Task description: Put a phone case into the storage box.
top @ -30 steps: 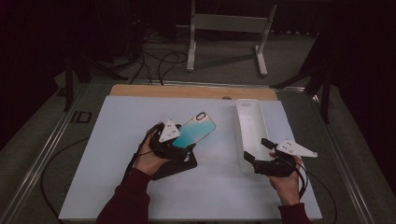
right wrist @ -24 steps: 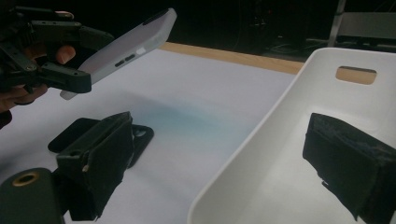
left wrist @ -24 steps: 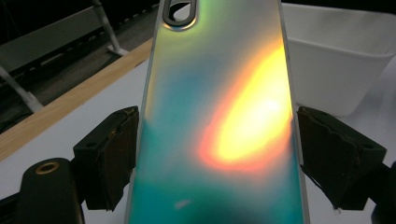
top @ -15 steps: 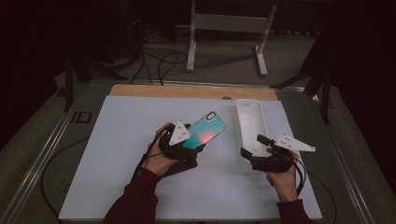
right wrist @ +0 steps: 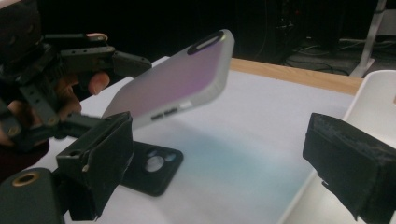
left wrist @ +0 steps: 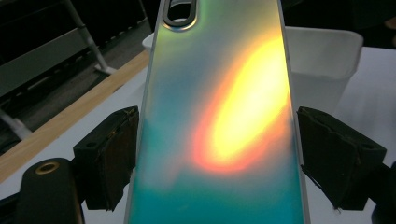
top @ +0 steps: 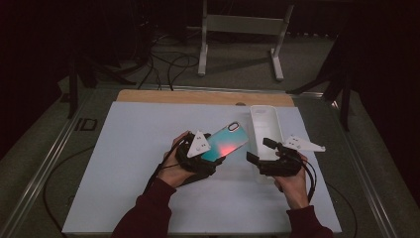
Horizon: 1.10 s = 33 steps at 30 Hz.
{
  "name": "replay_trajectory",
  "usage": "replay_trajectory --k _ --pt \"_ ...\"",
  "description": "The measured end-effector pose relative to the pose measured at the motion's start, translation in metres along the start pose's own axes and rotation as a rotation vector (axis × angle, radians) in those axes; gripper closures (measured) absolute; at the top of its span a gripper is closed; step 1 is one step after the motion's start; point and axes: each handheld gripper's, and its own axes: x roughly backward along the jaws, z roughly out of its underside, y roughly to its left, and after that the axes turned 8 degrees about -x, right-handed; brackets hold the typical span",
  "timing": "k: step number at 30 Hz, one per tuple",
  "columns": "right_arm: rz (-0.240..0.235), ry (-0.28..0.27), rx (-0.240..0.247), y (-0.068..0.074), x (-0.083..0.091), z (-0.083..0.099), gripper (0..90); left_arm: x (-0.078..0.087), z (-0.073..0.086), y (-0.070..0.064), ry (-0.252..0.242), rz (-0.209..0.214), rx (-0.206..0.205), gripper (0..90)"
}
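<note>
Left gripper point(top: 210, 153) clamps the iridescent phone case point(top: 225, 143) aloft, tilted toward two o'clock near the white tray point(top: 262, 119); right gripper point(top: 257, 161), jaws spread, should approach squarely and grip the case's free end.

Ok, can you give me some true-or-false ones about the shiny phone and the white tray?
1. The left gripper holds the phone by its two long edges. True.
2. The phone lies flat on the table. False: the right gripper view shows it lifted and tilted above the table.
3. The right gripper is shut on the phone. False: it is open, apart from the phone, beside the white tray.
4. A small black case lies on the table under the raised phone. True.
5. The white tray has the phone inside it. False: the phone is off to the tray's side, in the left gripper.
</note>
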Motion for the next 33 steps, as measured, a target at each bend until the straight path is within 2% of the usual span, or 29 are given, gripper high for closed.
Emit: replay_trajectory --k 8,11,14,17,19,22,26,31,33 --pt "-0.033 0.005 -0.043 0.009 -0.012 -0.012 9.0 -0.003 -0.011 -0.009 -0.027 0.020 -0.024 16.8" --pt "-0.040 0.023 -0.057 0.011 -0.015 -0.014 14.7 -0.003 -0.015 -0.013 -0.032 0.028 -0.040 16.8" --pt "-0.076 0.026 -0.095 0.012 -0.017 -0.016 24.8 -0.003 -0.017 -0.015 -0.036 0.030 -0.047 16.8" --pt "-0.088 0.038 -0.123 0.014 -0.018 -0.016 39.1 -0.003 -0.017 -0.016 -0.041 0.026 -0.048 16.7" --pt "-0.068 0.060 -0.146 0.016 -0.020 -0.016 46.8 -0.004 -0.018 -0.018 -0.041 0.023 -0.054 16.8" --pt "-0.063 0.056 -0.180 0.017 -0.021 -0.017 51.7 -0.005 -0.018 -0.018 -0.037 0.022 -0.051 16.8" --pt "-0.106 0.046 -0.234 0.013 -0.021 -0.018 61.2 -0.006 -0.016 -0.018 -0.035 0.022 -0.050 16.7" --pt "-0.147 0.048 -0.226 0.016 -0.022 -0.018 74.9 -0.009 -0.015 -0.019 -0.021 0.017 -0.055 16.7" --pt "-0.164 0.052 -0.219 0.018 -0.022 -0.019 81.1 -0.011 -0.015 -0.022 -0.013 -0.008 -0.070 16.7"
